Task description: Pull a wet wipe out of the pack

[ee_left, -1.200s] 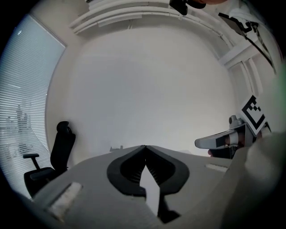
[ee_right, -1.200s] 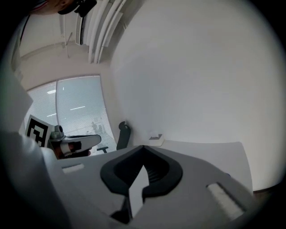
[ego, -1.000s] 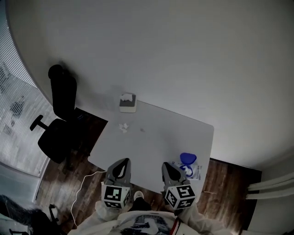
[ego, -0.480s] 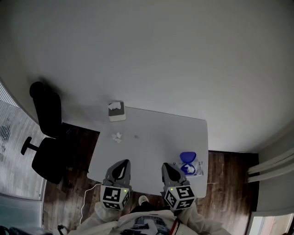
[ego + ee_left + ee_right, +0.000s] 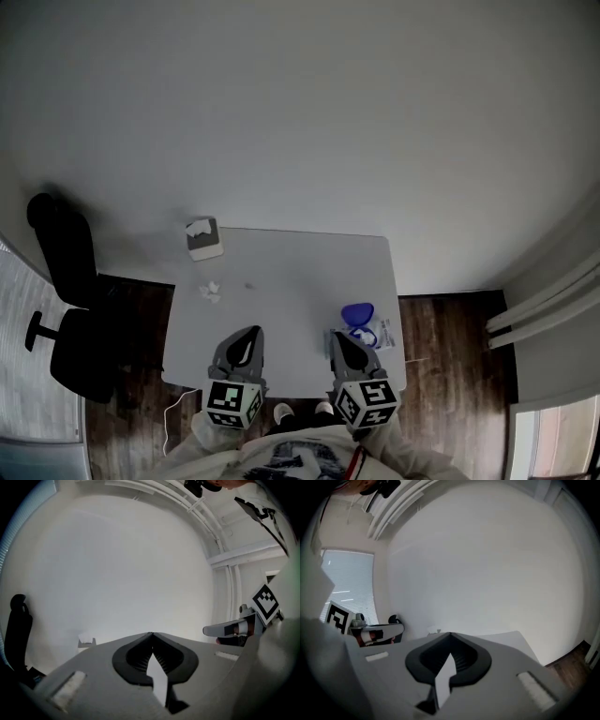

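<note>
A white pack with blue print [image 5: 375,336] lies near the table's front right corner, with a round blue lid [image 5: 357,313] raised on it. My right gripper [image 5: 335,336] hovers shut and empty over the front edge, just left of that pack. My left gripper [image 5: 253,330] is beside it, also shut with nothing between its jaws. In the left gripper view the jaw tips of the left gripper [image 5: 151,634] meet; in the right gripper view the jaw tips of the right gripper [image 5: 450,634] meet too. Neither gripper touches the pack.
A grey box with a white sheet sticking up [image 5: 204,238] stands at the white table's [image 5: 291,281] back left corner. A crumpled white wipe [image 5: 210,291] lies in front of it. A black office chair [image 5: 66,281] stands left of the table, on dark wood floor.
The head view has swung, so table, box and chair have slid left and look smaller. Both grippers stay shut and empty at the table's front edge.
</note>
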Tool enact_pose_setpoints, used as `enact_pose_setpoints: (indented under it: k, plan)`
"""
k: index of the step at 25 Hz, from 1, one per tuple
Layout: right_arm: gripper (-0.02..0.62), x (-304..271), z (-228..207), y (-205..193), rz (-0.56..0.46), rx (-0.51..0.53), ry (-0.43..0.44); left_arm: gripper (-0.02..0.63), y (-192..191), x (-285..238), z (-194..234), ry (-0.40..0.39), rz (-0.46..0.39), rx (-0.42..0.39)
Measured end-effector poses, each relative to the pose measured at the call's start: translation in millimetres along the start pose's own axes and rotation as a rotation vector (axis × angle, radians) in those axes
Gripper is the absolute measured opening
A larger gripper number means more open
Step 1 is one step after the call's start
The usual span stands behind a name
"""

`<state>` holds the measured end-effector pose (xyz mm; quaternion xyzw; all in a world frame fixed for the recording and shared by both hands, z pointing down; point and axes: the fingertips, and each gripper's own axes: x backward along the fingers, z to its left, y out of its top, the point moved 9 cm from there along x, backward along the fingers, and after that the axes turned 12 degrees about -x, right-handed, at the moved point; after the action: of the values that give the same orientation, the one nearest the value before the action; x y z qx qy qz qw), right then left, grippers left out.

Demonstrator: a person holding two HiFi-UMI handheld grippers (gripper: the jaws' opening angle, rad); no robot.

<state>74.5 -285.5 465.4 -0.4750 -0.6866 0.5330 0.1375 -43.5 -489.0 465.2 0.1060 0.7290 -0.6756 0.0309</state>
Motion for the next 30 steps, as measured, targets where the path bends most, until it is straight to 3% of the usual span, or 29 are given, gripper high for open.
enact_pose_setpoints:
  k: [13, 30]
  plan:
    - [0.005, 22.0, -44.1, 6.4, -0.022, -0.056, -0.084, 0.005, 8.1, -38.2, -41.6, -0.111, 0.008, -0.017]
    - [0.005, 18.4, -129.8, 57.6, -0.043, -0.052, -0.018, 0.005, 39.4, -101.5, -105.0, -0.054, 0.013, -0.052]
